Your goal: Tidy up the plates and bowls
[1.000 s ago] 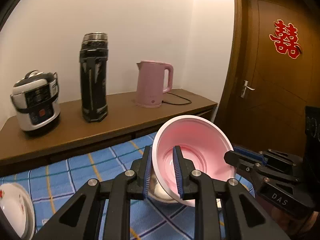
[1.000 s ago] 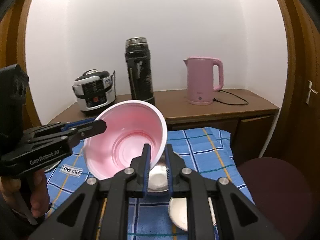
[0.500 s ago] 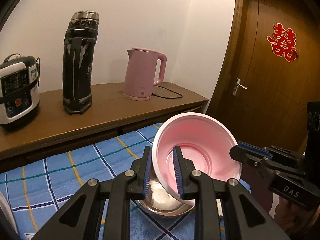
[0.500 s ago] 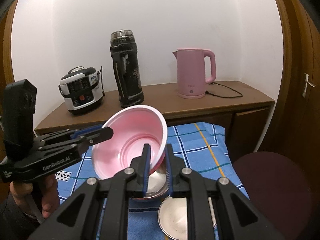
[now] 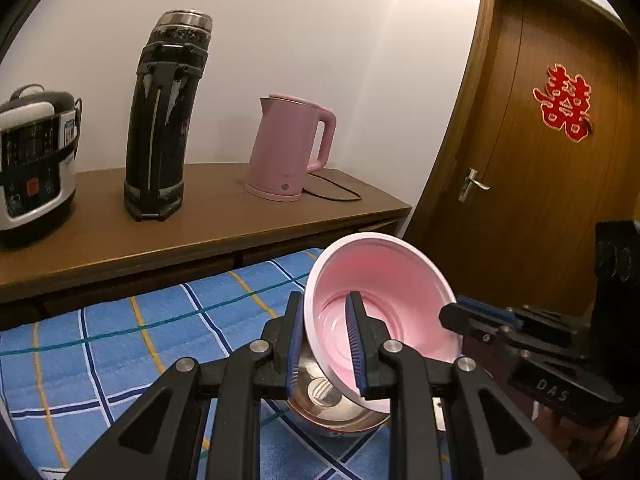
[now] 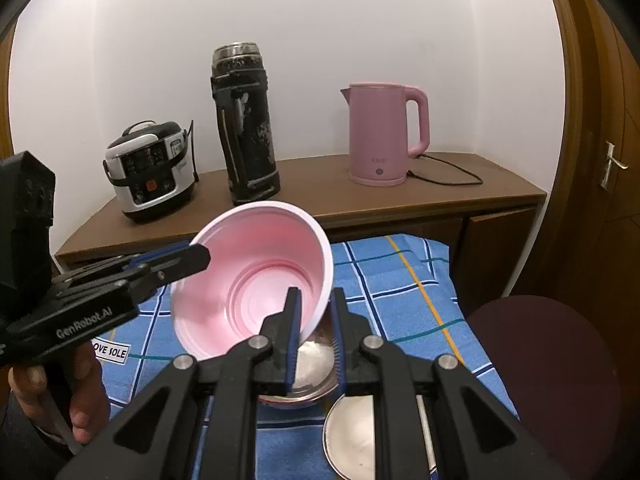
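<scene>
A pink plastic bowl point(image 5: 384, 304) point(image 6: 256, 280) hangs tilted just above a steel bowl point(image 5: 332, 412) point(image 6: 316, 364) on the blue checked cloth. My left gripper point(image 5: 326, 344) is shut on the pink bowl's left rim, one finger inside and one outside. My right gripper point(image 6: 314, 336) is shut on the opposite rim in the same way; it shows in the left wrist view point(image 5: 452, 314), and the left gripper shows in the right wrist view point(image 6: 200, 256). A small steel plate point(image 6: 360, 436) lies on the cloth in front of the steel bowl.
A wooden sideboard point(image 5: 224, 220) behind the cloth carries a rice cooker point(image 6: 152, 168), a tall black flask point(image 6: 246, 124) and a pink kettle point(image 6: 384, 132) with its cord. A wooden door point(image 5: 540, 168) stands at right. A dark round stool point(image 6: 540, 364) is beside the table.
Both grippers have carried the pink bowl lower and closer over the steel bowl. The white plate at far left has left the left wrist view.
</scene>
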`<action>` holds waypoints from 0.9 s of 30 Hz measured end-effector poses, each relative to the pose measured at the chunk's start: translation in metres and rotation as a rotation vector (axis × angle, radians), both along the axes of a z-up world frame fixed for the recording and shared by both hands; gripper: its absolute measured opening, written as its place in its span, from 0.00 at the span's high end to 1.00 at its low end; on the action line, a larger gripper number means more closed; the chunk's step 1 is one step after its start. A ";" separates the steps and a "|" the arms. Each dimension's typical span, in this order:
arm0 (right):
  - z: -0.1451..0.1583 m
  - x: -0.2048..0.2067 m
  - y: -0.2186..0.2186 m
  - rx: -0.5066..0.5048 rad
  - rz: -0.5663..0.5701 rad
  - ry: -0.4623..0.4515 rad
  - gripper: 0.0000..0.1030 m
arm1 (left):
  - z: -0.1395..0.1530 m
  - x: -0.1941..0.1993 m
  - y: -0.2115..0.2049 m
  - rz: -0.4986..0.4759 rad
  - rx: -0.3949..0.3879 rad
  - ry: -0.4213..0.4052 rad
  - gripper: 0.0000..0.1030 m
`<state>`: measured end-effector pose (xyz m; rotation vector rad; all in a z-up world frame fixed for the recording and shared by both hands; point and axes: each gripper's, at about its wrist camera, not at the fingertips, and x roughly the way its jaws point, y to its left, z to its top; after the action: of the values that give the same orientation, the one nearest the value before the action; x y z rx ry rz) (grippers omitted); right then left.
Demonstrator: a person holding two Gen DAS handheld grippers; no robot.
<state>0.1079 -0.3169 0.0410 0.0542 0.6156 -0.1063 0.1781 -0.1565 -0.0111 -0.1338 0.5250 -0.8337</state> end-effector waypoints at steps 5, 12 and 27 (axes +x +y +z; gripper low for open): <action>-0.006 0.006 -0.002 0.025 0.010 0.036 0.86 | -0.003 0.006 0.004 -0.003 -0.007 0.029 0.77; -0.013 0.009 -0.006 0.028 0.002 0.055 0.86 | -0.017 0.012 -0.004 -0.001 0.046 0.056 0.77; -0.023 0.019 -0.017 0.063 -0.003 0.098 0.86 | -0.030 0.018 -0.012 -0.016 0.098 0.106 0.77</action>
<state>0.1268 -0.3335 0.0176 0.1113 0.7169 -0.0925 0.1961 -0.1687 -0.0411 -0.0838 0.6666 -0.8179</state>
